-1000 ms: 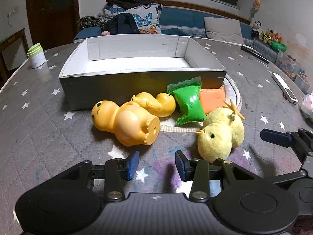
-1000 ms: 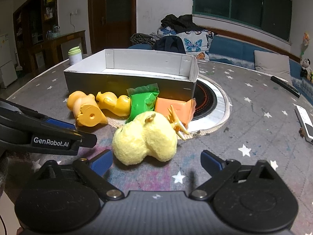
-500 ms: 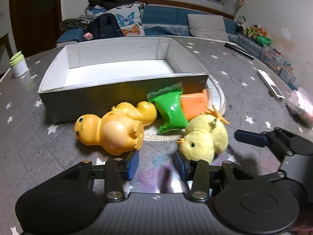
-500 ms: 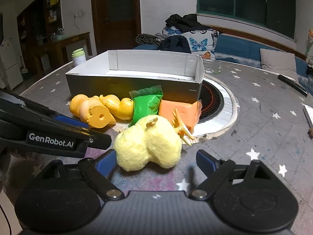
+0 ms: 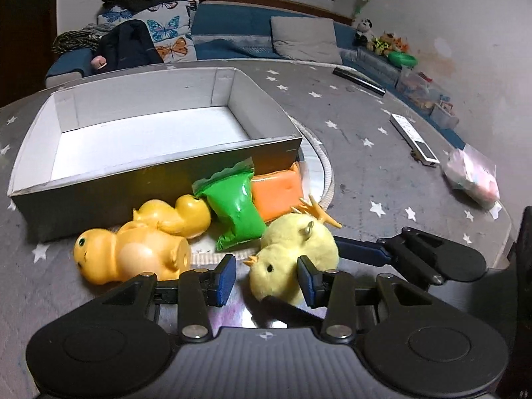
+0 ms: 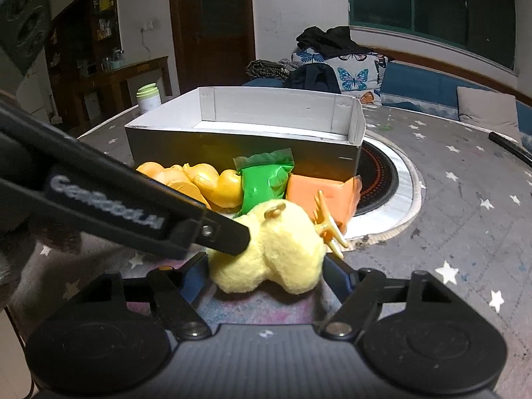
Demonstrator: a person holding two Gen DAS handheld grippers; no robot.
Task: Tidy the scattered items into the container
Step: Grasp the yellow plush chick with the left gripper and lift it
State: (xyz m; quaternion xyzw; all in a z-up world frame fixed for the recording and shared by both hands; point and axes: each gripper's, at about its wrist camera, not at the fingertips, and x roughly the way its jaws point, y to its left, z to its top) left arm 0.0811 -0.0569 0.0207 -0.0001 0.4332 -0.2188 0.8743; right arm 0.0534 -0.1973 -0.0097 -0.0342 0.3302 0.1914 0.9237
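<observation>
A grey box with a white inside [image 5: 99, 173] [image 6: 232, 139] stands on the star-patterned table. In front of it lie two orange rubber ducks [image 5: 129, 256] [image 6: 212, 183], a green pouch [image 5: 232, 209] [image 6: 262, 183], an orange pouch [image 5: 276, 193] [image 6: 316, 193] and a yellow plush chick [image 5: 292, 256] [image 6: 276, 249]. My left gripper [image 5: 266, 281] is open, its right finger against the chick's side. My right gripper [image 6: 266, 276] has its jaws around the chick, close on both sides.
A white jar with a green lid [image 6: 148, 98] stands beyond the box at left. A round burner plate [image 6: 379, 179] lies by the box. A white remote [image 5: 414, 139], a black bar [image 5: 359, 81] and a plastic bag [image 5: 472, 176] lie at right.
Both grippers have moved forward onto the plush chick. The right jaws have narrowed around it. The left gripper now crosses the right wrist view.
</observation>
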